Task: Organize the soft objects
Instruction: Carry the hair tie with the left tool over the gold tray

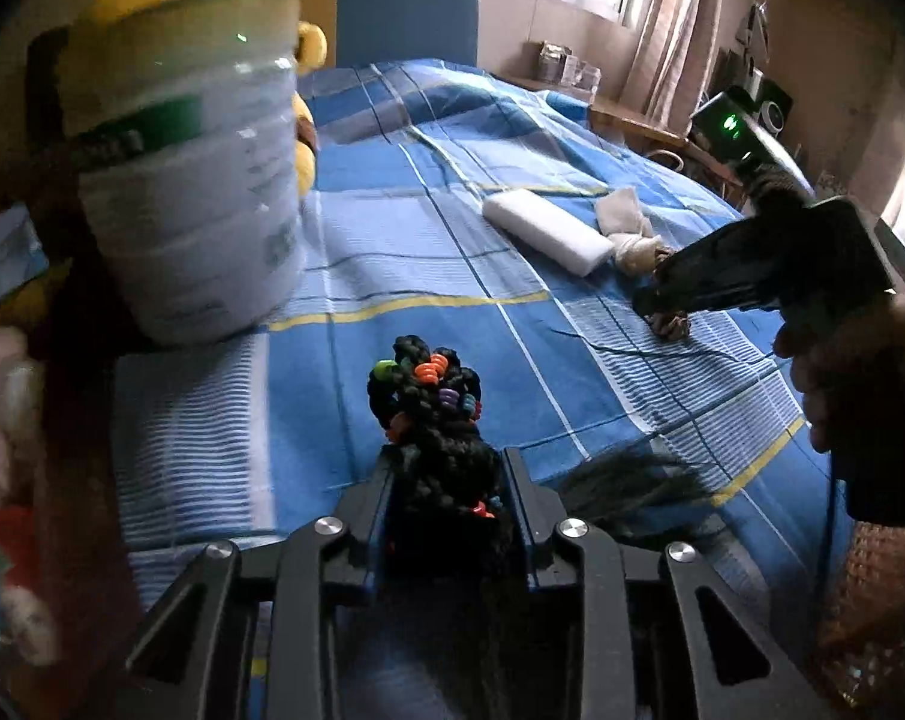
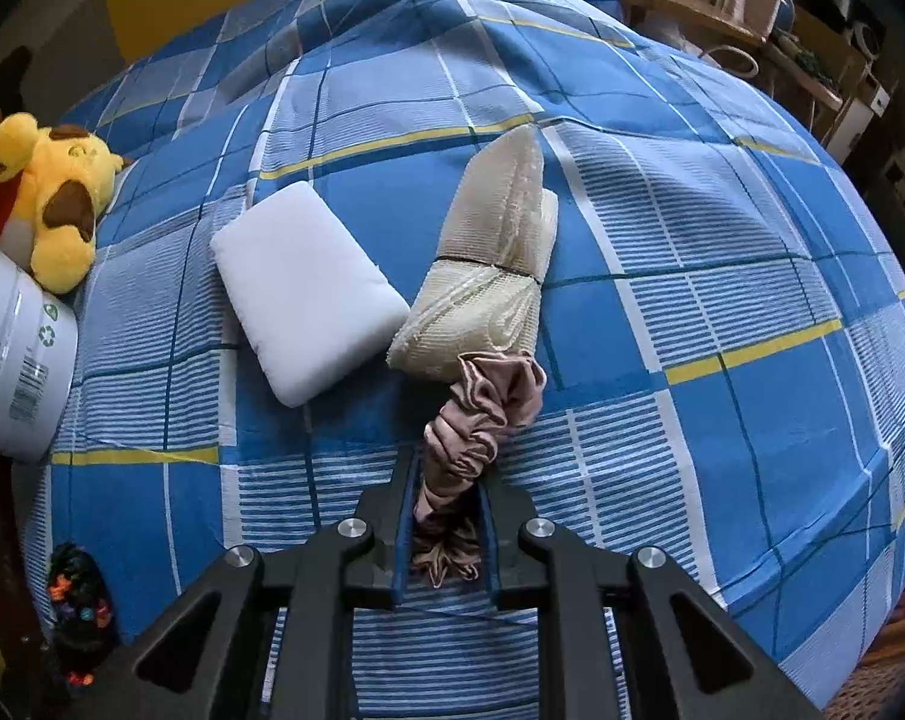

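With the left gripper (image 1: 446,474) closed on the black beaded hair tie (image 1: 434,414) near the white jar (image 1: 194,180) at 10 o'clock, and the right gripper (image 2: 446,498) pinching the pink scrunchie (image 2: 482,414) on the bed (image 2: 722,240), either limp loop could slip free or snag.

The right gripper (image 2: 449,492) pinches a pink scrunchie (image 2: 482,414) over the blue plaid bedspread (image 2: 722,276); its far end touches a beige mesh roll (image 2: 488,276) at twelve o'clock, white foam block (image 2: 305,288) at eleven
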`<state>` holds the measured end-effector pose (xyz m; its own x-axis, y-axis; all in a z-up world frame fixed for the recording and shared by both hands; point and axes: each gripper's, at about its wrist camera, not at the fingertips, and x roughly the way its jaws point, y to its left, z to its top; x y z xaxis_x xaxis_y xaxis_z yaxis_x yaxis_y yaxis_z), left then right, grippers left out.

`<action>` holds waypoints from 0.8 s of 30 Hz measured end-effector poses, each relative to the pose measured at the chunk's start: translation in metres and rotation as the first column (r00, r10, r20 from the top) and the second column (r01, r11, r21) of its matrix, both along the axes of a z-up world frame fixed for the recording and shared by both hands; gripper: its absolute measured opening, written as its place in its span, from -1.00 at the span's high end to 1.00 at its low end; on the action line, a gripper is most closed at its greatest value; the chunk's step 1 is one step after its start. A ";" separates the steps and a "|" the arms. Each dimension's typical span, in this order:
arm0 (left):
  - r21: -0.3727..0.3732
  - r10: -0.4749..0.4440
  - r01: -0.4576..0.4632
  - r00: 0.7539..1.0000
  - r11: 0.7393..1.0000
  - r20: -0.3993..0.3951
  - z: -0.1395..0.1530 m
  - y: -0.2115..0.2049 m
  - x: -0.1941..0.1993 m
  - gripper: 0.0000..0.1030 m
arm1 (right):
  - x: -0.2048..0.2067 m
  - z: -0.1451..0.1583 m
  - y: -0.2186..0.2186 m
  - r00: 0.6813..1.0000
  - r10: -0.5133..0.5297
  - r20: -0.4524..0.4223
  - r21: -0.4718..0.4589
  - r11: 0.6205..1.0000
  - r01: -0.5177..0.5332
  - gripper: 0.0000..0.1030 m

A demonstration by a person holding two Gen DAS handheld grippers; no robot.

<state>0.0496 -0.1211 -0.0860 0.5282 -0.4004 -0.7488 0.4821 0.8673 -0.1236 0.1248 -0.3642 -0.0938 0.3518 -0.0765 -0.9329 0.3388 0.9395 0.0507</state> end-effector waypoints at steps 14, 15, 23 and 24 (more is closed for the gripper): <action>-0.062 0.081 -0.075 0.992 0.995 0.097 0.061 0.045 -0.025 0.37 | 0.003 0.000 0.009 0.999 0.035 0.000 -0.062 0.997 -0.035 0.67; -0.067 0.086 -0.080 0.991 0.995 0.104 0.064 0.048 -0.026 0.37 | 0.003 0.000 0.009 0.999 0.036 -0.001 -0.064 0.997 -0.036 0.67; -0.109 0.153 -0.139 0.979 0.984 0.135 0.090 0.083 -0.034 0.37 | 0.002 0.001 0.014 0.999 0.048 -0.003 -0.086 0.995 -0.048 0.67; -0.112 0.163 -0.148 0.977 0.983 0.136 0.092 0.088 -0.034 0.37 | 0.002 0.001 0.014 0.999 0.050 -0.003 -0.088 0.995 -0.050 0.67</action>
